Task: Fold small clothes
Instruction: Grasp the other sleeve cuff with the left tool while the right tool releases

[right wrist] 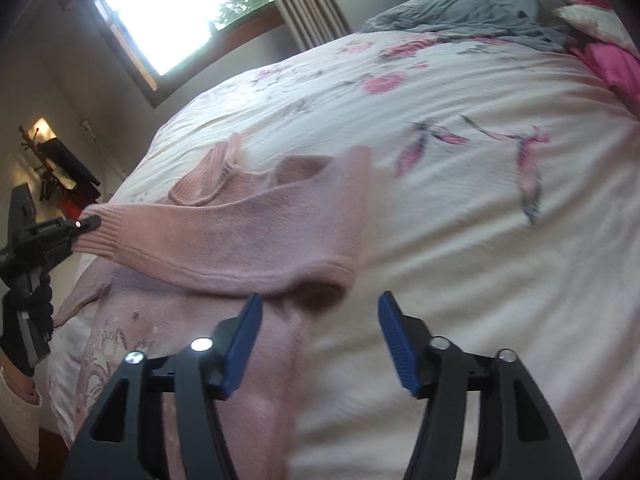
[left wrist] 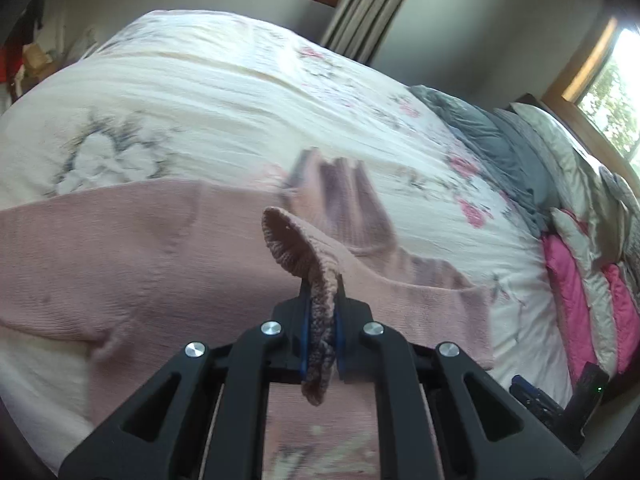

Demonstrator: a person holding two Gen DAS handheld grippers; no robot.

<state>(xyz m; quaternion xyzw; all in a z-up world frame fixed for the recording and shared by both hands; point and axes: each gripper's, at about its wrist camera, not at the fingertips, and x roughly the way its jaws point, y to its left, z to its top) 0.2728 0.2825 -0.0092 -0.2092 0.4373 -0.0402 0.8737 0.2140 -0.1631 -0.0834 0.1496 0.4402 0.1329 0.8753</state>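
A pink knit sweater (left wrist: 140, 248) lies spread on the floral bedspread (left wrist: 208, 92). My left gripper (left wrist: 322, 312) is shut on the ribbed cuff (left wrist: 296, 248) of one sleeve, which it holds lifted above the sweater body. In the right wrist view the same sleeve (right wrist: 240, 236) stretches across the sweater from the left gripper (right wrist: 90, 224) at the far left. My right gripper (right wrist: 320, 312) is open, its blue pads (right wrist: 244, 340) hovering just above the sleeve's fold and the bedspread (right wrist: 480, 220), with nothing between them.
Grey bedding (left wrist: 500, 140) and pink and cream pillows (left wrist: 580, 280) are heaped at the head of the bed. Windows (right wrist: 172, 8) and curtains (left wrist: 372, 0) line the walls. A gloved hand (right wrist: 28, 312) holds the left gripper beside the bed edge.
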